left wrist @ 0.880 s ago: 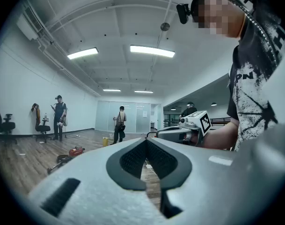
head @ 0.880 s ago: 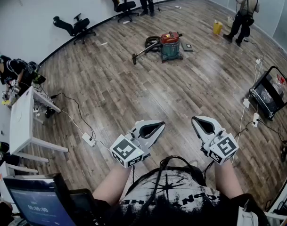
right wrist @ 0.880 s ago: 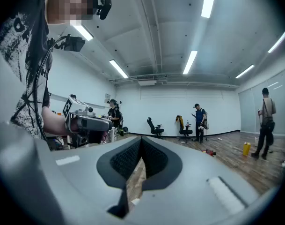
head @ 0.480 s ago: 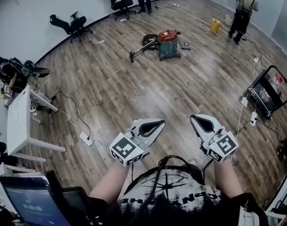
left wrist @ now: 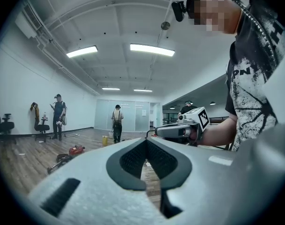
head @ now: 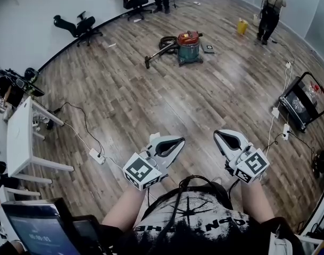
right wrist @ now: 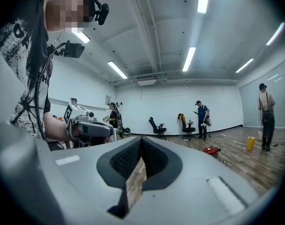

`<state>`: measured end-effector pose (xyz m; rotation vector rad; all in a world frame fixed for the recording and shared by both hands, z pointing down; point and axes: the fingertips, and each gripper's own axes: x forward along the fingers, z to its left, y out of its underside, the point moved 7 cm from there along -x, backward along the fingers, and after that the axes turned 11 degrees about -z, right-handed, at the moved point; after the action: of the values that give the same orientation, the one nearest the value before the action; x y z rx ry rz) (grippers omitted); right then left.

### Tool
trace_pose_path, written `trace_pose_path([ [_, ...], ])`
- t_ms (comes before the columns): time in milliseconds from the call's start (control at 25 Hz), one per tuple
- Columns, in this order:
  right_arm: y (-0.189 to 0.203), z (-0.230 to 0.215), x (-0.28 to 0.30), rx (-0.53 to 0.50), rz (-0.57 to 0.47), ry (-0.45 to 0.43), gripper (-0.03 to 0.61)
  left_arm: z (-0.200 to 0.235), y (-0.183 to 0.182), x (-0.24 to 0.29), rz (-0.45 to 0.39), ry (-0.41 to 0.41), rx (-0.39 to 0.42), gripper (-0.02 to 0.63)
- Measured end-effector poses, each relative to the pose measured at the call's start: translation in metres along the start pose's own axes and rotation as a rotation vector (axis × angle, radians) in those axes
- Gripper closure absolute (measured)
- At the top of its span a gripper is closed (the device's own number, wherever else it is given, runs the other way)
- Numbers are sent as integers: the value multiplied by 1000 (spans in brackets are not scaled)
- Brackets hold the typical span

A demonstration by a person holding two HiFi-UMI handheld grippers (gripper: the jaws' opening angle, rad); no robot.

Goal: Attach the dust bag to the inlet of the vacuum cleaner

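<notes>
Vacuum cleaner [head: 189,47] out on the wood floor [head: 124,100], hose [head: 163,48] beside it; no dust bag visible. Well short of it, left gripper [head: 175,142] and right gripper [head: 221,137], both closed on nothing. Seemingly nothing attached yet; whole job left.

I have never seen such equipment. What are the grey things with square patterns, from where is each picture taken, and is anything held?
There is no robot here. A person holds a two-jaw tool in each hand: the left gripper and the right gripper. The patterned cubes are part of them. The head view comes from a camera on the person's head, looking down. The two gripper views come from cameras riding on the grippers, each looking along its own jaws. Both pairs of jaws are closed and hold nothing. On the wooden floor, far ahead, stands the vacuum cleaner with its hose. A white table stands at the left.
</notes>
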<state>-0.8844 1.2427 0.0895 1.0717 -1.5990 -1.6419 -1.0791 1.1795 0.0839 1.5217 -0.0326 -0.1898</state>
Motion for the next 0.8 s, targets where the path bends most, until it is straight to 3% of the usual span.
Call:
trace_pose_path([
  [800, 12, 4, 9, 25, 8, -52, 574, 3, 19, -3, 34, -11, -23, 617],
])
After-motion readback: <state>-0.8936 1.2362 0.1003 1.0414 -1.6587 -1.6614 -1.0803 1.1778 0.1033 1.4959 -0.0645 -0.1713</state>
